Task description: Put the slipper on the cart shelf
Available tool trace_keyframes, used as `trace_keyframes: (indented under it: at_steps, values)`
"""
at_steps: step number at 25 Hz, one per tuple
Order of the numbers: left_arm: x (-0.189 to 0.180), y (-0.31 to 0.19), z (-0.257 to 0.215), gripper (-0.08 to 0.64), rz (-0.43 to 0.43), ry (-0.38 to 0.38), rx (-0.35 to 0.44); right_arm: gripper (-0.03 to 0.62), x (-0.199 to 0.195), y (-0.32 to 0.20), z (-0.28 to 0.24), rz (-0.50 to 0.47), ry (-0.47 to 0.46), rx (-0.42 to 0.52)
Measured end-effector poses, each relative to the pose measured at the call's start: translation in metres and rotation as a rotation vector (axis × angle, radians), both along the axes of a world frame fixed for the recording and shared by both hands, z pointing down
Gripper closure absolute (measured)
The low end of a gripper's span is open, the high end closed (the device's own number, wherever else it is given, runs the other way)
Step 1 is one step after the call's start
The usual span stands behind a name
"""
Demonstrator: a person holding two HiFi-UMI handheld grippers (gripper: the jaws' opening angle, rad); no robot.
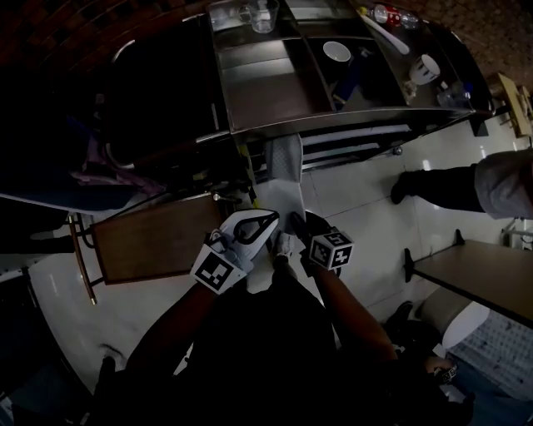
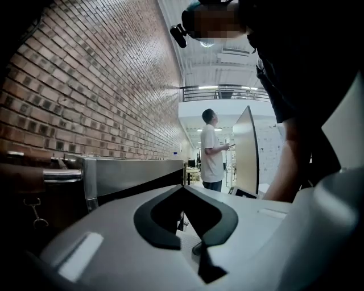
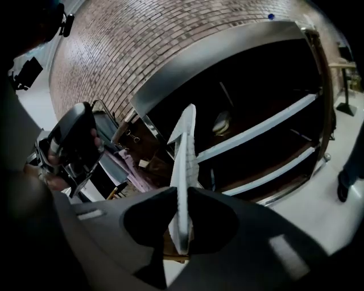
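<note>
A flat white slipper (image 1: 281,176) hangs out in front of me and reaches toward the steel cart (image 1: 275,87). My right gripper (image 1: 289,223) is shut on its near end. In the right gripper view the slipper (image 3: 183,165) stands edge-on, pinched between the two jaws. Behind it are the cart's dark open shelves (image 3: 259,128). My left gripper (image 1: 265,225) sits just left of the right one, beside the slipper. In the left gripper view the left gripper (image 2: 183,190) has its pads meeting at the tips with nothing between them.
The cart top carries a white bowl (image 1: 336,52), a glass (image 1: 263,15) and bottles. A brown wooden panel (image 1: 154,237) lies at the left, and a table (image 1: 479,279) at the right. A person's leg and shoe (image 1: 433,185) stand right of the cart. Another person (image 2: 213,150) stands farther off.
</note>
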State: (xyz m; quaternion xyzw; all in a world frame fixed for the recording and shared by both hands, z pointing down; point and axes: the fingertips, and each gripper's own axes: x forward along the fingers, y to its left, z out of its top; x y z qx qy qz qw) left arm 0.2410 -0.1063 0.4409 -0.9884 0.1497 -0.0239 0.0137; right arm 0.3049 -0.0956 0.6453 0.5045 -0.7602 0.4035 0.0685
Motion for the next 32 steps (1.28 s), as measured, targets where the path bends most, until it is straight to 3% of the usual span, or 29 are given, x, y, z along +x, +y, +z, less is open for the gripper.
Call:
trace_keyframes:
  at_steps: [13,27,32]
  values:
    - [0.032,-0.066,0.029,0.555,-0.114,-0.031,0.018,0.532,0.002,-0.136,0.039,-0.119,-0.030,-0.014]
    - [0.036,-0.077,0.054,0.555,-0.155,-0.062,-0.030,0.532,-0.002,-0.206,0.044,-0.091,-0.068,-0.016]
    - [0.033,-0.076,0.058,0.555,-0.166,-0.075,-0.047,0.528,-0.001,-0.214,0.047,-0.064,-0.032,-0.009]
